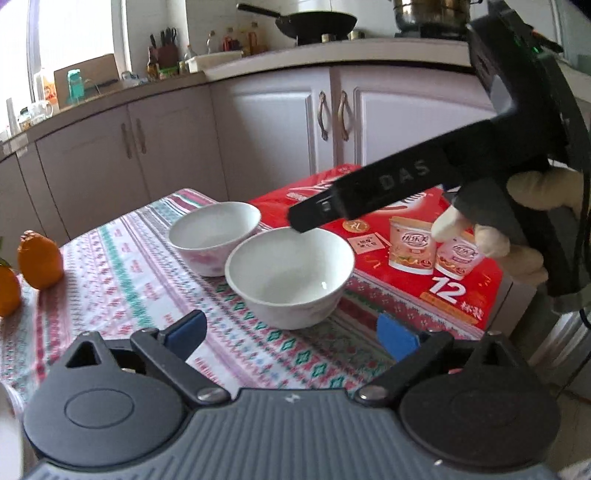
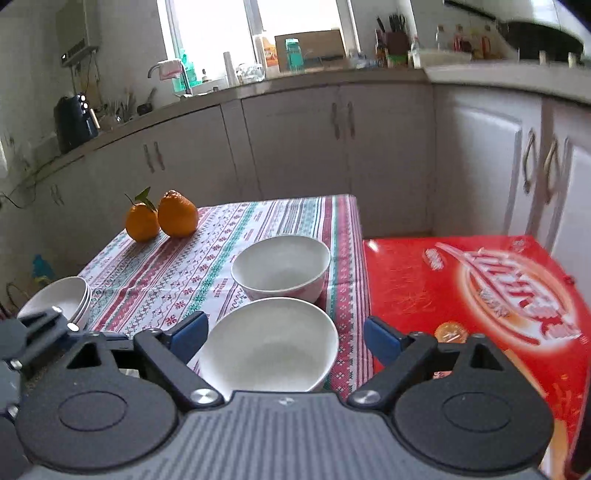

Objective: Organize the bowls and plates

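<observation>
Two white ceramic bowls, the nearer bowl (image 2: 269,345) and the farther bowl (image 2: 281,266), are set touching on the patterned tabletop (image 2: 207,258), seemingly for stacking. The left tongs (image 1: 291,334) and right tongs (image 2: 286,338) are held apart, empty.

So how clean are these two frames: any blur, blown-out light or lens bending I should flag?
Left wrist view: the window is blown out, the counter edge bows from the fisheye, and the near bowl shows a small glint. Right wrist view: the window is also overexposed, and the red box and wok smear with motion blur.
</observation>
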The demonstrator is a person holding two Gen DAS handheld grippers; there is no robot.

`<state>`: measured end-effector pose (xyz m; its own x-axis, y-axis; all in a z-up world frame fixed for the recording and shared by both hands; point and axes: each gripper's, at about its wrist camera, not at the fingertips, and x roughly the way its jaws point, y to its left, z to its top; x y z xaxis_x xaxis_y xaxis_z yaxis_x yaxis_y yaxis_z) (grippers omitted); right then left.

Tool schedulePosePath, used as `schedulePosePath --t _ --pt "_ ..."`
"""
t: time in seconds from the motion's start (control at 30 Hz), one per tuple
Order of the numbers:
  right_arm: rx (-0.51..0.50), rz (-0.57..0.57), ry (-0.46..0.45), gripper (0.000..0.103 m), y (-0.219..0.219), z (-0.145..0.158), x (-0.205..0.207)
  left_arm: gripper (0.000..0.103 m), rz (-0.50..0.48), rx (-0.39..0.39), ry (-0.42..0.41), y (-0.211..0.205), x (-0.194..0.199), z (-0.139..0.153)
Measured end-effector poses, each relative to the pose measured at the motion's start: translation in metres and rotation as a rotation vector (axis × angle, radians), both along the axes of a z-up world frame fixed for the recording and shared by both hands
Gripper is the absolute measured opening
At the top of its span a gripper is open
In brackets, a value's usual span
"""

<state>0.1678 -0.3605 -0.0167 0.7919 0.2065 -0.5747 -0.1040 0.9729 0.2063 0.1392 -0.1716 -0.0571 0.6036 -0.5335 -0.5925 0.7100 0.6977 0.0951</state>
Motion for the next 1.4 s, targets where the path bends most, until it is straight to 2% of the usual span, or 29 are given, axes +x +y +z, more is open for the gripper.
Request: schedulePosePath --t 0.27,0.4,0.6,1.07,1.4 --pt "0.051 0.071 0.073 0.076 -0.013 -0.027 0.035 0.097 0.088 0.072 0.052 -0.028 0.021 -0.02" --pt "0.062 0.098 0.099 0.07 -0.013 -0.036 0.047 0.094 0.104 0.076 0.081 -0.035 0.028 -0.024" --pt "0.088 0.124 0.114 0.061 -0.018 -0.041 0.055 0.087 0.128 0.076 0.08 -0.043 0.031 -0.027" --pt "0.112 0.141 0.132 0.059 -0.019 -0.04 0.057 0.084 0.15 0.039 0.072 -0.048 0.038 -0.025" --pt "0.126 0.111 0.154 0.059 -0.02 -0.035 0.05 0.084 0.116 0.029 0.07 -0.043 0.032 -0.022"
